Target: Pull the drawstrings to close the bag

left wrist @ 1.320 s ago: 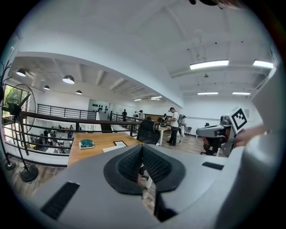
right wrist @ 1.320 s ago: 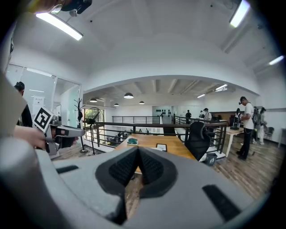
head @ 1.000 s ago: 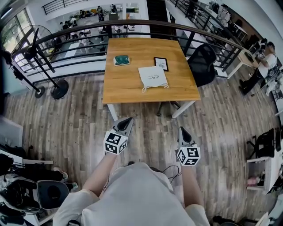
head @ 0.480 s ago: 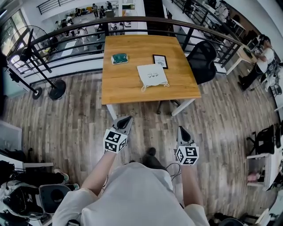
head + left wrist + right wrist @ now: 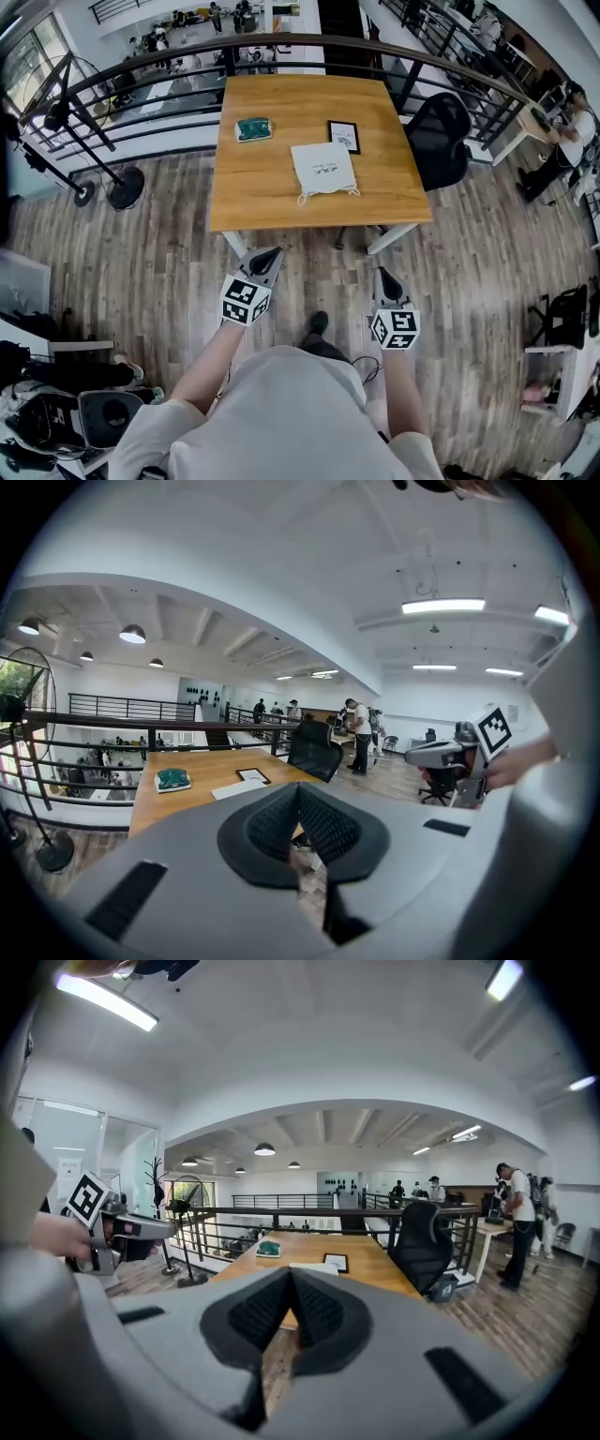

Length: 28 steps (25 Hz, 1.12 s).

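Wooden table: in the head view it is sitting slightly lower and larger in frame than a second ago. We are walking up to it, and one shoe is now showing on the floor.
White bag: it is lying flat on the table's near half, with its drawstrings trailing loose at its near edge. A green pouch and a framed card are lying beyond it.
Left gripper: it is hanging over the floor, short of the table edge and well apart from the bag.
Right gripper: it is hanging likewise, level with the left.
Left gripper view, jaws: we are keeping them pressed together on nothing. The bag is showing far ahead on the tabletop.
Right gripper view, jaws: these are also clenched and empty, with table and bag lying ahead.
Task meaning: we are judging that only the approach is progressing. The drawstrings are lying untouched, and both jaws are needing to part before taking them.
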Motion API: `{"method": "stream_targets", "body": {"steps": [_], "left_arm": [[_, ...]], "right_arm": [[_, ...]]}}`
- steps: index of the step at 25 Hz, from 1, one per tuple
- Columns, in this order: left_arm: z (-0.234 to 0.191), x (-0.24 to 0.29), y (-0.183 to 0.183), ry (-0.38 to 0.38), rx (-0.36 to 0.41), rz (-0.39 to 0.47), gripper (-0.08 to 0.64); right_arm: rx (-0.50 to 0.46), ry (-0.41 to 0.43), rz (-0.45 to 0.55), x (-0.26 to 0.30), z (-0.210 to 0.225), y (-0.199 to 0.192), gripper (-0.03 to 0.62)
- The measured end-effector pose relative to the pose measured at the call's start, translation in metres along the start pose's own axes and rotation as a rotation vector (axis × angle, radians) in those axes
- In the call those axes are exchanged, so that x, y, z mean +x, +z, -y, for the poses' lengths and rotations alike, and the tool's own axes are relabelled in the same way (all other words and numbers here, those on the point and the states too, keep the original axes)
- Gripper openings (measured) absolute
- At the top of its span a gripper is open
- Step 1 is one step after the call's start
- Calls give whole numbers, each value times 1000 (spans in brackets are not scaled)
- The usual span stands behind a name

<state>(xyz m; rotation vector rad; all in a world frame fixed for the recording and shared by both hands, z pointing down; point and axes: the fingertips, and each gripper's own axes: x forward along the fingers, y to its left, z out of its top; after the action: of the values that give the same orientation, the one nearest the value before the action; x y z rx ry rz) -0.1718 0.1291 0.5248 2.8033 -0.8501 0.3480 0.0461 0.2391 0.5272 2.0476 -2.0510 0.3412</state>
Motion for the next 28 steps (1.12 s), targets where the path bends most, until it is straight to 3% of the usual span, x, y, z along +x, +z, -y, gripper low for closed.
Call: {"method": "stream_targets", "body": {"steps": [13, 19, 28], "left_arm": [[-2, 93, 14, 83, -35, -26, -8], [0, 121, 18, 109, -41, -41, -8], [-10, 135, 15, 158, -55, -59, -8]], "right_arm": [[-12, 80, -23, 78, 87, 14, 2], [-24, 147, -43, 105, 107, 12, 2], [-13, 165, -57, 130, 124, 13, 2]]}}
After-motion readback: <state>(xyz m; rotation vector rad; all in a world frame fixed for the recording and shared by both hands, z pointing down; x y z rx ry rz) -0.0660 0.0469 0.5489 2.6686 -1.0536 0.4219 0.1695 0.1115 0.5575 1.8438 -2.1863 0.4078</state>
